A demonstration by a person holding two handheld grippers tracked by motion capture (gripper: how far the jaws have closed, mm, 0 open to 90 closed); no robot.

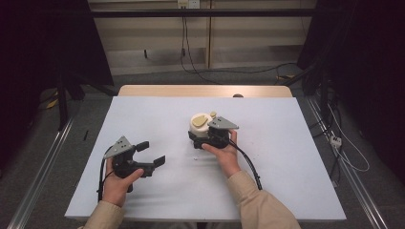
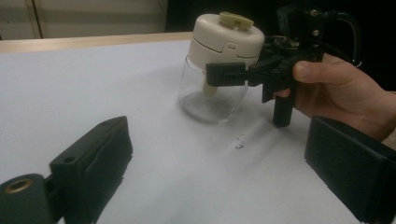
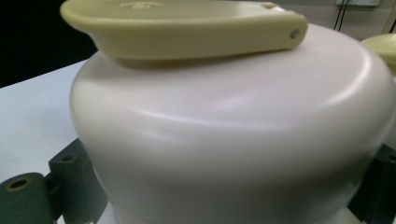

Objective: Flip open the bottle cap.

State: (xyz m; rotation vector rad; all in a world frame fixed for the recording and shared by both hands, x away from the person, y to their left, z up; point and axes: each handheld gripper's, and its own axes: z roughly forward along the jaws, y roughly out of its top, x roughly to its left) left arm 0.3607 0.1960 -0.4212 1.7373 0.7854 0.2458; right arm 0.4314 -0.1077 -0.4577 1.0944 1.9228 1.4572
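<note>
right tongs (image 1: 204,135) clamped around jar (image 2: 212,93) below its cream lid (image 2: 227,35) | left tongs (image 1: 152,153) spread wide, empty

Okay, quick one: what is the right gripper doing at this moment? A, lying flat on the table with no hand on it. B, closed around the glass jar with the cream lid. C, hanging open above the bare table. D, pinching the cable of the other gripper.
B: in the left gripper view the right gripper has its black jaws on either side of the jar, just under the cream lid.
</note>
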